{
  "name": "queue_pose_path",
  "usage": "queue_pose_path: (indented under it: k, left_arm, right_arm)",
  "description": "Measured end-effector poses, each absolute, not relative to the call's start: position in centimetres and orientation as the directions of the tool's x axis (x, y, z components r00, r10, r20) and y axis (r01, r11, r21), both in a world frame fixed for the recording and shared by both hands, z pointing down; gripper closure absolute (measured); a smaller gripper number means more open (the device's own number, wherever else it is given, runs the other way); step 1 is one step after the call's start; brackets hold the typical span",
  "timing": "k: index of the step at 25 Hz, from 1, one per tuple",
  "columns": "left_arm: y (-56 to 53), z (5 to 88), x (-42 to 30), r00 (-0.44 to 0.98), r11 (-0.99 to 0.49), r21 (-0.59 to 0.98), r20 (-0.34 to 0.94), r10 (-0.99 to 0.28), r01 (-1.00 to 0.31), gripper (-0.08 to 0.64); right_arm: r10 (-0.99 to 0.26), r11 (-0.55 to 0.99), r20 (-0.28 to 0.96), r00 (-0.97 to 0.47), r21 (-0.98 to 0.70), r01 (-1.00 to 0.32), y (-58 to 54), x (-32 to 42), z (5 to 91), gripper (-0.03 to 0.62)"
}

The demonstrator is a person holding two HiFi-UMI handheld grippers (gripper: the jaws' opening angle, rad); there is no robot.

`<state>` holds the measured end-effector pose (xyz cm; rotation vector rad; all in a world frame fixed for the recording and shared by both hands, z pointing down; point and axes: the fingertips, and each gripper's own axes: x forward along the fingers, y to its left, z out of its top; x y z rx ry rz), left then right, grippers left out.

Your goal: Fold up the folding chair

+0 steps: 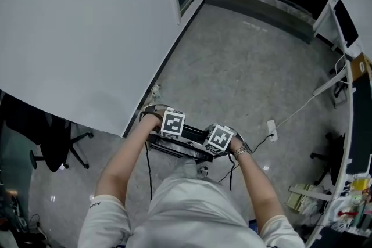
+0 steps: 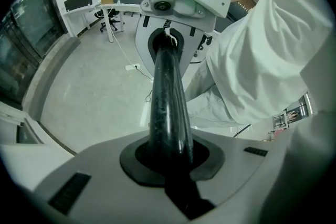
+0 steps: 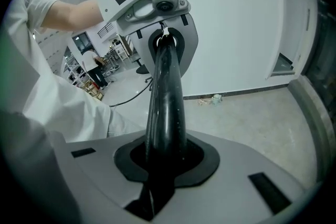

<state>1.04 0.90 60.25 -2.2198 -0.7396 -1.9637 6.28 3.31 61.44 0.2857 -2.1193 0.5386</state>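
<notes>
Gripping the folding chair (image 1: 185,147) from both ends, down at 6 o'clock in the head view, just in front of the white shirt (image 1: 192,212). Left gripper (image 1: 164,132) closed tight round the chair's black tube (image 2: 167,102) at the 9 o'clock end. Right gripper (image 1: 217,146) clamped on the same tube at the 3 o'clock end, facing the left one along its length. Below, grey floor (image 1: 244,67). White wall (image 1: 75,26) at 10 o'clock, black office chair (image 1: 55,142) at 8 o'clock, white cable (image 1: 296,110) at 3 o'clock.
</notes>
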Motion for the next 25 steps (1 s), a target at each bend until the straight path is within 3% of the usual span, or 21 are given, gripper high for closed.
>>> queue_pose_path:
  k: [7,25]
  left_arm:
    - [-5.5,60.1,2.3,0.072,-0.874,0.234,0.954,0.29,0.426,0.492]
    - [-20.9,63.4,-3.5,0.137,-0.89,0.303,0.92,0.366,0.342,0.494]
  right_arm:
    - [-0.022,0.87,0.83,-0.557,-0.258,-0.419,-2.9,7.3,60.8,0.534]
    - [0.134,0.871,0.85,-0.509,-0.346,-0.349,-18.5,1.9,63.3,0.528]
